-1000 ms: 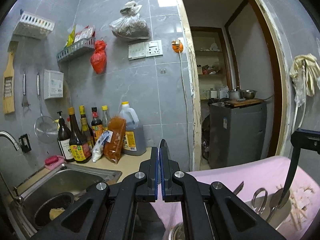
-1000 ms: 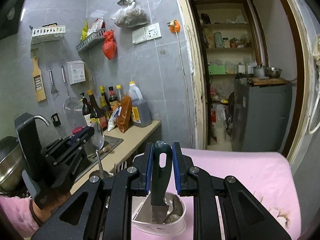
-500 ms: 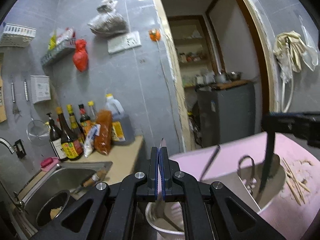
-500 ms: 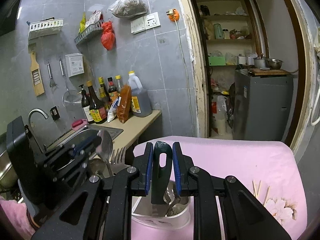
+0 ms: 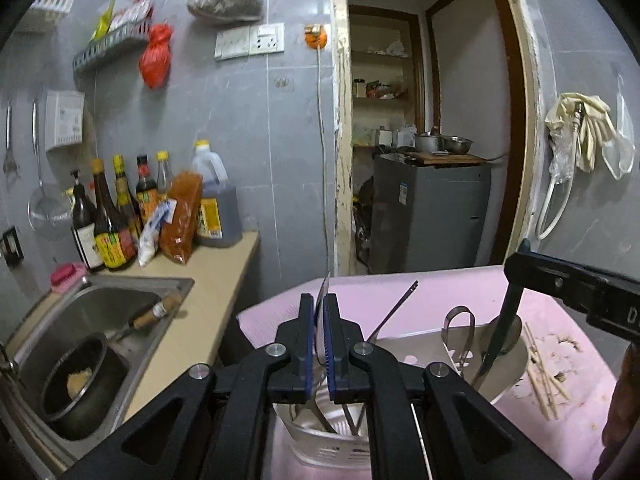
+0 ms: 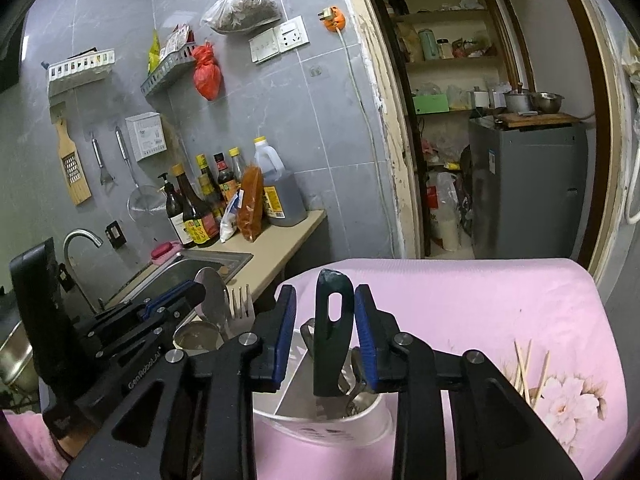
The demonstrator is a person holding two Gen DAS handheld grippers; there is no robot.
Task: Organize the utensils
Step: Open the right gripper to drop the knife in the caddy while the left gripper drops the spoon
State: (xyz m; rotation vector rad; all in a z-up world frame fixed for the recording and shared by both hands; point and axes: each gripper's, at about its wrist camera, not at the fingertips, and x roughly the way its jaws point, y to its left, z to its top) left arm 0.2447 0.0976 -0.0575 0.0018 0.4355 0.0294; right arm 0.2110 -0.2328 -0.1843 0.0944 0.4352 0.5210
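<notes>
My left hand-held gripper (image 5: 318, 344) has its blue pads nearly together, pinched on a spoon (image 6: 211, 300). From its own camera I see only the thin edge of the spoon bowl rising between the pads; from the right wrist view the bowl stands upright above the fingertips, beside a fork (image 6: 241, 309). Below it sits a white utensil holder (image 5: 332, 446) with more metal cutlery handles inside.

My right hand-held gripper (image 6: 325, 354) is open by a moderate gap. A knife (image 6: 332, 332) with a dark green handle stands upright between its pads (image 6: 284, 340); I see clear space on the left side of the handle, while the right pad looks close to it or just touching, I cannot tell which. The knife blade goes down into a white container (image 6: 320, 424), which also holds scissors (image 5: 460, 334) and other metal pieces.

Both containers rest on a pink cloth (image 6: 460, 300), with loose wooden chopsticks (image 5: 542, 376) lying just beside the container. The sink (image 5: 92, 320) and counter (image 5: 204, 292) are off to the left.
</notes>
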